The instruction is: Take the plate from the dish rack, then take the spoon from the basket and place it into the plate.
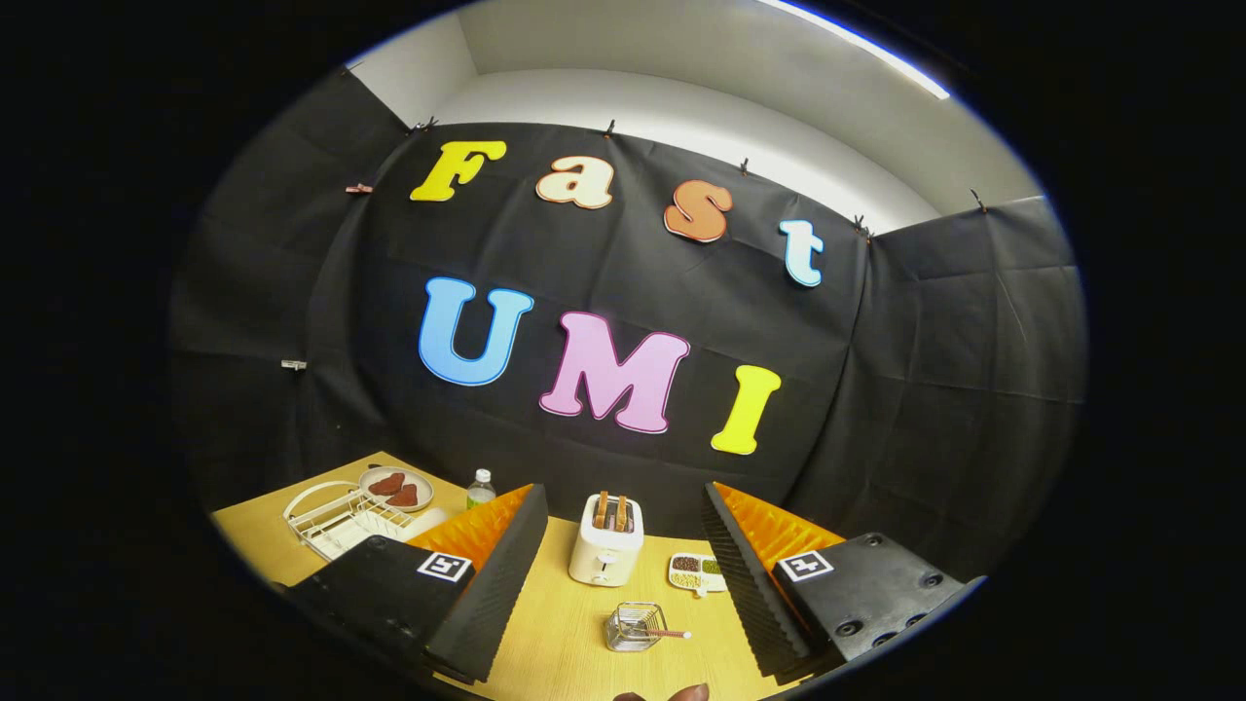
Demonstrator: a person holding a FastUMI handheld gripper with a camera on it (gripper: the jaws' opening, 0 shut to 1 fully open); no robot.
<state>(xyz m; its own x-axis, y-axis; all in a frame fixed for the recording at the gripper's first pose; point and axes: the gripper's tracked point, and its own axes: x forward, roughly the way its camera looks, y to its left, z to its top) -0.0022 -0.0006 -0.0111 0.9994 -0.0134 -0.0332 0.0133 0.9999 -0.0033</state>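
My gripper [623, 574] is open and holds nothing, raised above the wooden table [565, 643]. Beyond the left finger stands a white wire dish rack [336, 521], and a round plate [396, 487] with dark red pieces on it leans at its far end. Between the fingers, low and near, stands a small wire basket [635, 626] with a spoon [660, 634] lying in it, its handle poking out to the right.
A white toaster [606, 550] with slices of bread in it stands ahead between the fingers. To its right lies a small divided dish [697, 571] of foods. A clear bottle [480, 489] stands behind the left finger. The black cloth wall closes off the table's far side.
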